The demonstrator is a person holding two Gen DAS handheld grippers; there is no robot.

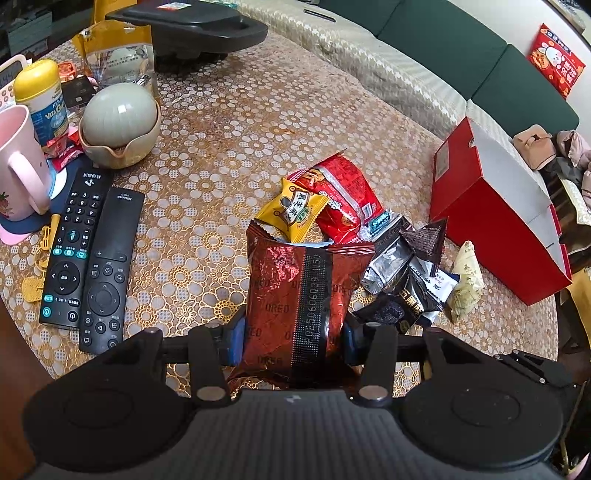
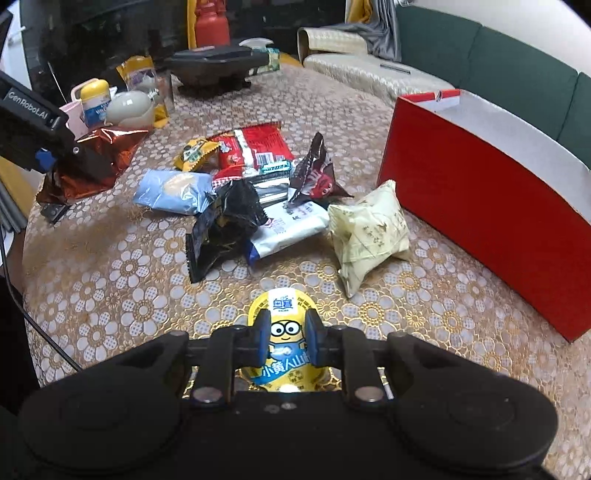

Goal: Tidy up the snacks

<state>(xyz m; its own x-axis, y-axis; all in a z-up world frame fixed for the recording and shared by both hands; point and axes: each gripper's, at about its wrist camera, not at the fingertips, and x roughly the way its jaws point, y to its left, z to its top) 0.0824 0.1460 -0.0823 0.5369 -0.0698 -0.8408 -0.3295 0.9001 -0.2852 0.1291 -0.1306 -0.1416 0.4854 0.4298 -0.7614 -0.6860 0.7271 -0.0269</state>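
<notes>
My left gripper [image 1: 291, 332] is shut on a shiny red-brown Oreo bag [image 1: 295, 280] and holds it up over the near side of the table. In the right wrist view that bag [image 2: 99, 158] hangs at the left. My right gripper [image 2: 288, 332] is shut on a round yellow snack [image 2: 282, 306] with a cartoon face, just above the tablecloth. Loose snacks lie in a pile: a yellow packet [image 1: 293, 208], a red packet [image 1: 343, 195], black packets [image 1: 406, 273], a cream packet [image 2: 369, 232], a light blue packet [image 2: 173, 190]. An open red box [image 2: 461, 192] stands to the right of them.
Two black remotes [image 1: 70, 251] lie at the left beside a pink mug [image 1: 18, 158], a lidded bowl [image 1: 122, 125] and a yellow-capped can [image 1: 42, 96]. A black appliance [image 1: 192, 26] sits at the far edge. A green sofa [image 2: 517, 74] runs behind the table.
</notes>
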